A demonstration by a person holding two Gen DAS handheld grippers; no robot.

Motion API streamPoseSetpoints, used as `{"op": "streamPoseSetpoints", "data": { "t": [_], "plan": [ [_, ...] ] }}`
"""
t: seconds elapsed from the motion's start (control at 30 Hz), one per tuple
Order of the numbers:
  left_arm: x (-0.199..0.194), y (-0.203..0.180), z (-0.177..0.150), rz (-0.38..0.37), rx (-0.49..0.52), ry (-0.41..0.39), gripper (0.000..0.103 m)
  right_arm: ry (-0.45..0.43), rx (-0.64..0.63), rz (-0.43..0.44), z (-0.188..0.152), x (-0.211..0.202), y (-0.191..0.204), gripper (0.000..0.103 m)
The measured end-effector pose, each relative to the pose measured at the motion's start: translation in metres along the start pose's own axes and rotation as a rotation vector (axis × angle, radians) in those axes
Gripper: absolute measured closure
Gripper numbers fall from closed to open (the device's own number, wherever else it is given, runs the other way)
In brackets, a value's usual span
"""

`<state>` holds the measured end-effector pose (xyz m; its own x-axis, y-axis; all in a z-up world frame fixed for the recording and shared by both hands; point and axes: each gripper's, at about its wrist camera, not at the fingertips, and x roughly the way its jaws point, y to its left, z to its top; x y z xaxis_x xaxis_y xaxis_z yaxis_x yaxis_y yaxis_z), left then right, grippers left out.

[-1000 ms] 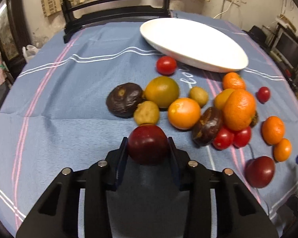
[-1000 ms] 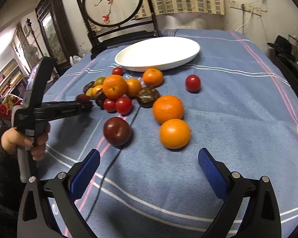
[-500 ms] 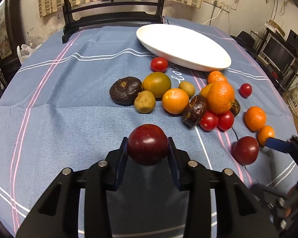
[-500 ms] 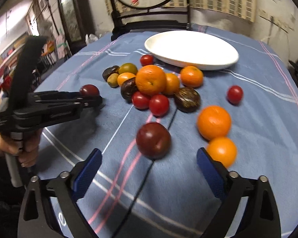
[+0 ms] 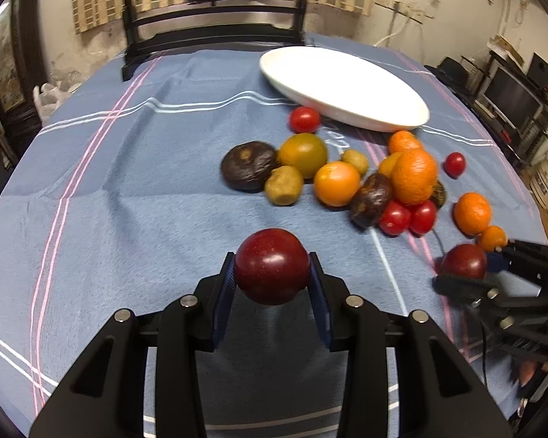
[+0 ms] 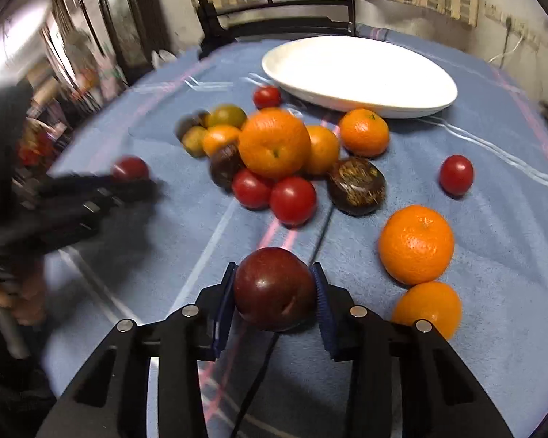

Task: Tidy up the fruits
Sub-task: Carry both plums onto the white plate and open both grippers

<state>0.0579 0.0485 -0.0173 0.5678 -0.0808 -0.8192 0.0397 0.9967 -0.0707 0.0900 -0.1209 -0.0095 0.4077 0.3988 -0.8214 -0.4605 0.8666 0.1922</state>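
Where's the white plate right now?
The white plate sits empty at the table's far side, just behind the fruit pile; a red tomato lies nearest.

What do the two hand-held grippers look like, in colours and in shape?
Both the left gripper and the right gripper are matte black plastic with cut-out, angular linkage arms, round silver screws at the pivots, and ribbed blue pads on the inner faces of the fingers.

Right tool [image 6: 274,297] clamps dark plum [image 6: 274,288] on tablecloth [image 6: 493,346].
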Motion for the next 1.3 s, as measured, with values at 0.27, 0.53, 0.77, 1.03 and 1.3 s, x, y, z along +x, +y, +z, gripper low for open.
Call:
{"op": "streamPoseSetpoints", "data": {
  "t": [0.27, 0.53, 0.77, 1.03, 1.3],
  "plan": [
    [-0.016, -0.033, 0.074, -0.021, 0.108, -0.102, 0.066, -0.198, -0.030, -0.088, 0.061, -0.046, -0.024, 0.063],
    [0.066, -0.063, 0.171, 0.029, 0.113, -0.040, 0.066, -0.104, -0.058, -0.206, 0.139, 0.016, -0.068, 0.062],
    [0.127, -0.069, 0.187, 0.039, 0.105, 0.098, 0.057, 0.015, -0.028, -0.220, 0.153, 0.067, -0.099, 0.056],
    [0.072, -0.067, 0.172, 0.041, 0.096, -0.016, 0.038, -0.077, -0.031, -0.212, 0.134, 0.019, -0.087, 0.045],
    [0.002, -0.048, 0.098, 0.048, 0.070, -0.123, 0.016, -0.113, -0.038, -0.195, 0.046, -0.047, -0.062, 0.033]
  ]
}}
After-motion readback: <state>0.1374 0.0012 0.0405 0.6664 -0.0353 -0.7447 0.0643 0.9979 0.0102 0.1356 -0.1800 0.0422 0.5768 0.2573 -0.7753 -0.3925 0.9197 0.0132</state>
